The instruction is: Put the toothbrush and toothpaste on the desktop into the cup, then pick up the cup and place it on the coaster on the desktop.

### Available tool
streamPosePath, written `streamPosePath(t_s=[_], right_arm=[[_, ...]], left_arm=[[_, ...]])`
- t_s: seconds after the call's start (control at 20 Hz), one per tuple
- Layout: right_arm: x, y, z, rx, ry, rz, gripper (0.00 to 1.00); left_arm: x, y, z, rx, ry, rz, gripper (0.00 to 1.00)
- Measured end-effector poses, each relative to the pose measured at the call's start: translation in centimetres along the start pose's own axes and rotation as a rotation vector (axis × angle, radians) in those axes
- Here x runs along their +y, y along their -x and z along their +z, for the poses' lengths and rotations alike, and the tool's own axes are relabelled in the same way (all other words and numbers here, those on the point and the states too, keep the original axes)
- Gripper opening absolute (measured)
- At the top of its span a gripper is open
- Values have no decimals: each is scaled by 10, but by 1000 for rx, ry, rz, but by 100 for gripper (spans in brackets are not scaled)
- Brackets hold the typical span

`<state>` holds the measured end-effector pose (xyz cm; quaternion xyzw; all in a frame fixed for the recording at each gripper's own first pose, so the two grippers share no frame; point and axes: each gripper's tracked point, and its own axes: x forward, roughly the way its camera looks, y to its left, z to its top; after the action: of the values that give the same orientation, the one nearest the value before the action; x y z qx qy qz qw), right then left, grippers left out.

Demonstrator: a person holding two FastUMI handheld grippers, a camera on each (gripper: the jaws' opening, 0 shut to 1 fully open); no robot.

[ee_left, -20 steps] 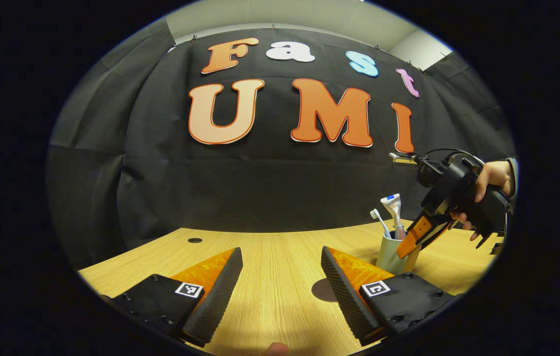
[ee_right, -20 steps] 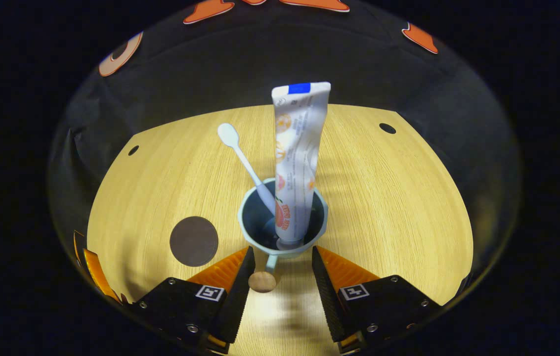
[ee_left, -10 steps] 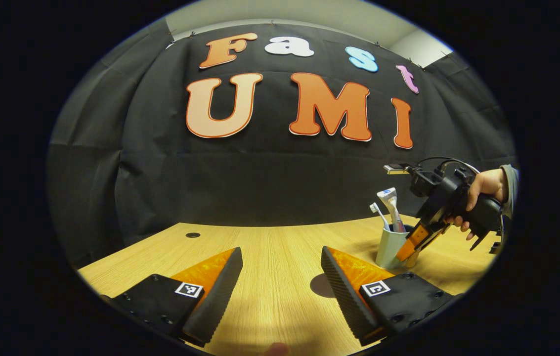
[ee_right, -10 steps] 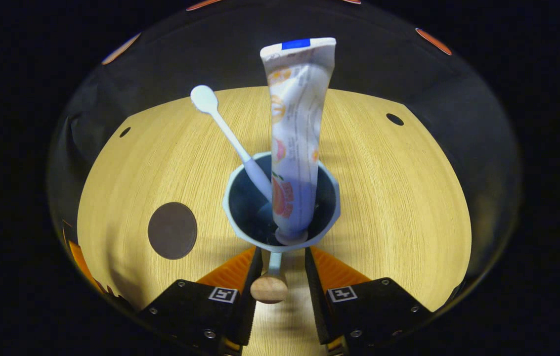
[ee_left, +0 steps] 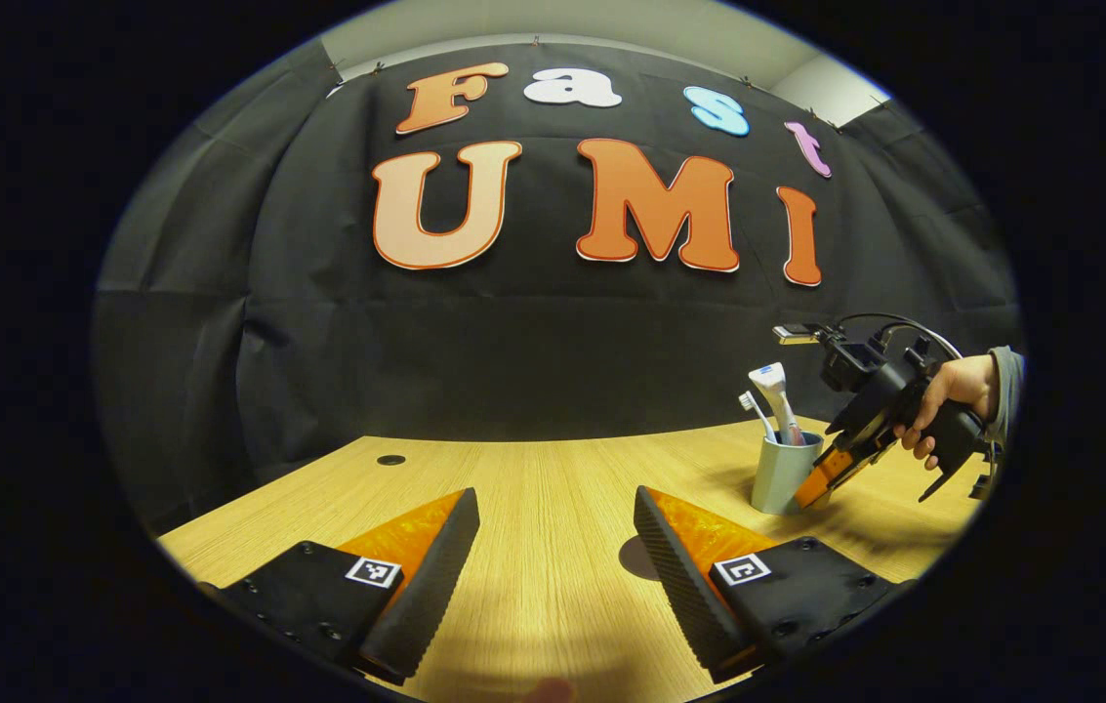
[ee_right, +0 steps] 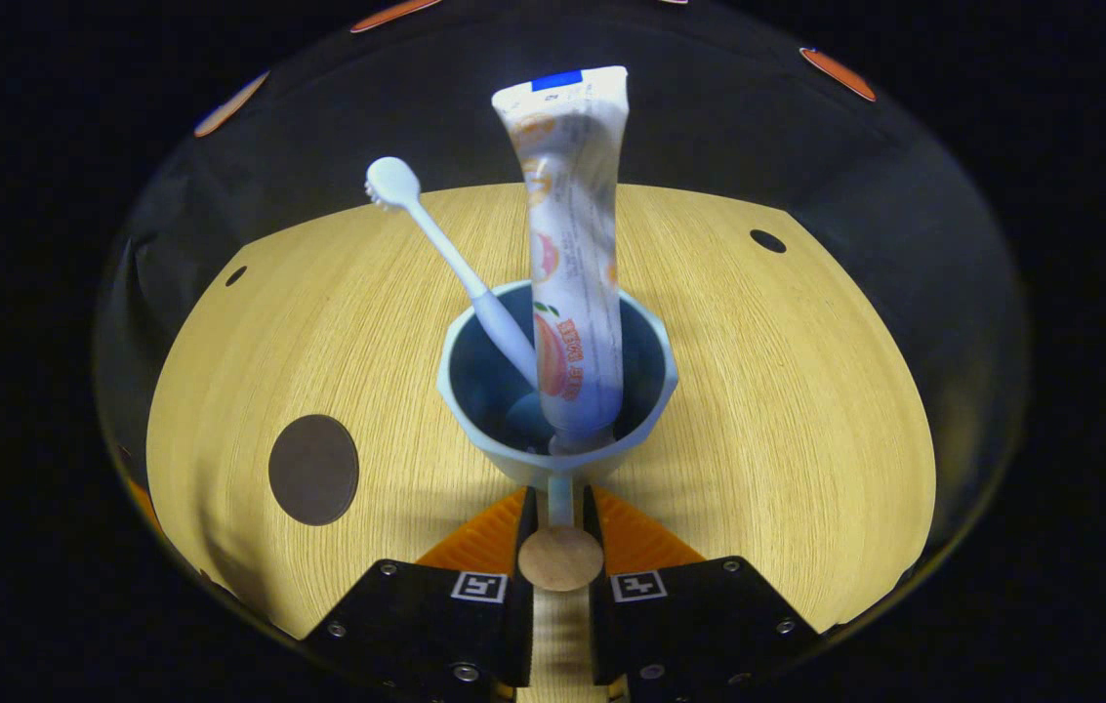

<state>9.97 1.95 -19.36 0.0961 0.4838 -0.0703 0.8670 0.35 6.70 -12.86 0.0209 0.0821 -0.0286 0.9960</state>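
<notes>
right gripper [ee_right: 559,517] clamped on cup [ee_right: 557,430] handle, contact hidden by its knob. pale cup mid-desk [ee_right: 767,410], toothbrush [ee_right: 445,254] and toothpaste [ee_right: 572,254] standing inside. coaster [ee_right: 313,469] apart, near desk's front edge. left gripper [ee_left: 553,566] open, empty.

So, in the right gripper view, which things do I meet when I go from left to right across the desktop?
Coaster → toothbrush head → toothpaste tube standing in the cup → small dark hole in the desktop.
</notes>
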Motion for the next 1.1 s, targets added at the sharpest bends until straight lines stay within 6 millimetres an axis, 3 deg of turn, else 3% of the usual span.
streamPosePath(t_s=[0.5, 0.9, 1.1], right_arm=[[-3, -4, 6, -64, 45, 40, 20], [-5, 8, 16, -116, 106, 115, 20], [-2, 4, 18, -132, 154, 159, 20]], left_arm=[[-1, -1, -5, 27, 2, 9, 100], [-1, 1, -2, 24, -5, 10, 100], [-1, 1, -1, 21, -11, 16, 100]])
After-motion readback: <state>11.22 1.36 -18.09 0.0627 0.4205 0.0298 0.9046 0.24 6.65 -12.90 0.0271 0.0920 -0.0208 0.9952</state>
